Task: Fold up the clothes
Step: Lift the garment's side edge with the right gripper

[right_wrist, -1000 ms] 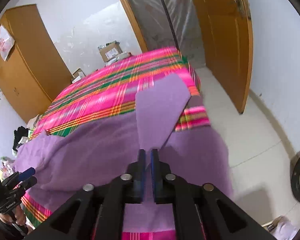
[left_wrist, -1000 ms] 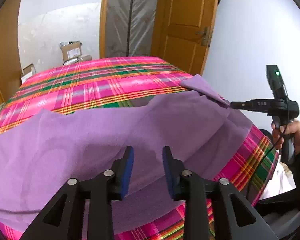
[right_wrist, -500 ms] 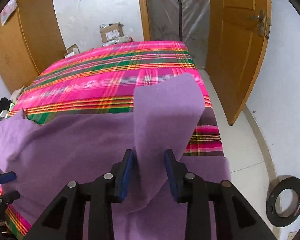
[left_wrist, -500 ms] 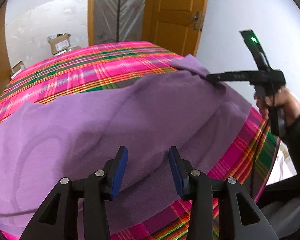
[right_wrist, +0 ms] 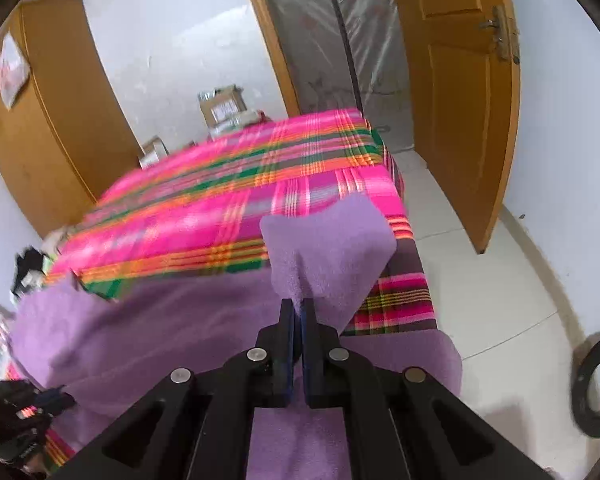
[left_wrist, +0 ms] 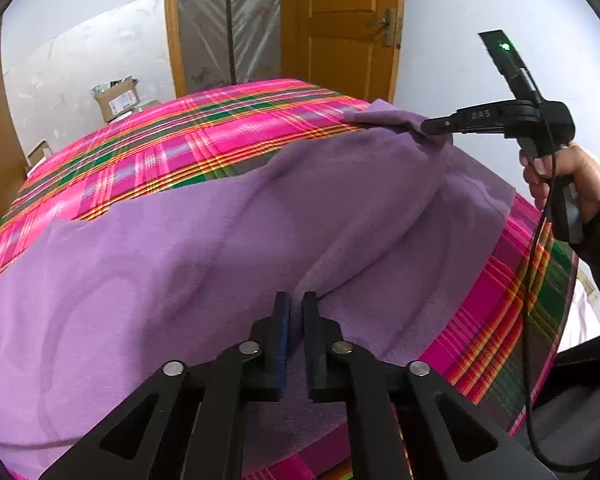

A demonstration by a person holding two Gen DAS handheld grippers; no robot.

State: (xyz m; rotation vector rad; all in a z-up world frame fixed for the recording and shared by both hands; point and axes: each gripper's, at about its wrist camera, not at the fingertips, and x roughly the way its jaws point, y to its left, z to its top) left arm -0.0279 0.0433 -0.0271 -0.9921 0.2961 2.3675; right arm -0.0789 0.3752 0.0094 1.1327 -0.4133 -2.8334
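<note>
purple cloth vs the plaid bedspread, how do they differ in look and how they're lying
The purple cloth is one plain colour; the plaid bedspread is striped in pink, green and orange. The cloth is rumpled, with one corner lifted; the bedspread lies flat and smooth. The cloth is pinched by the left gripper and right gripper, whose jaws have just closed on it; the bedspread is not gripped. The cloth lies on top of the bedspread. Both are soft fabric.

Bed (left_wrist: 204, 140) w/ pink plaid cover, green & orange stripes; purple garment (left_wrist: 180, 264) lies directly on near part of cover, spread wide, one corner raised off it at right edge; far half of cover bare; garment's near edge hangs over bed's side in right wrist view.
</note>
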